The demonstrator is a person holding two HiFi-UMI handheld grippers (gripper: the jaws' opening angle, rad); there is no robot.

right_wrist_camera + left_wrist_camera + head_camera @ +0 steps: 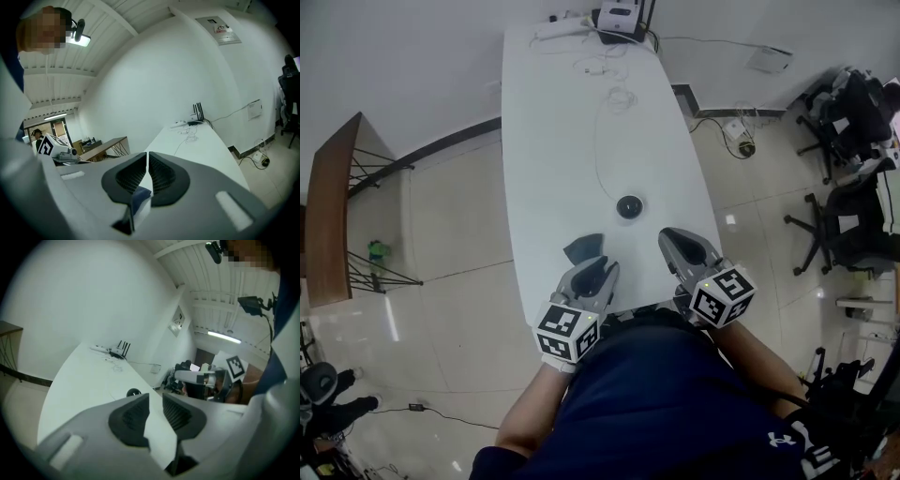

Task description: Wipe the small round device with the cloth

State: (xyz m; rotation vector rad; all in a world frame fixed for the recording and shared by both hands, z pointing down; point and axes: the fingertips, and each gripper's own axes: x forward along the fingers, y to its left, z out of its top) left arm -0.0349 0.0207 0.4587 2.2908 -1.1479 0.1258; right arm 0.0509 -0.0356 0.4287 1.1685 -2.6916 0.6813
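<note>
The white tabletop (553,141) carries a round black device (629,206), a dark cloth (583,248) (near edge) and a router (619,17) at the far end.

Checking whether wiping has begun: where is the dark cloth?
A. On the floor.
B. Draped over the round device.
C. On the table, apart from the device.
C: the head view shows the cloth on the table by the left gripper, clear of the round device.
</note>
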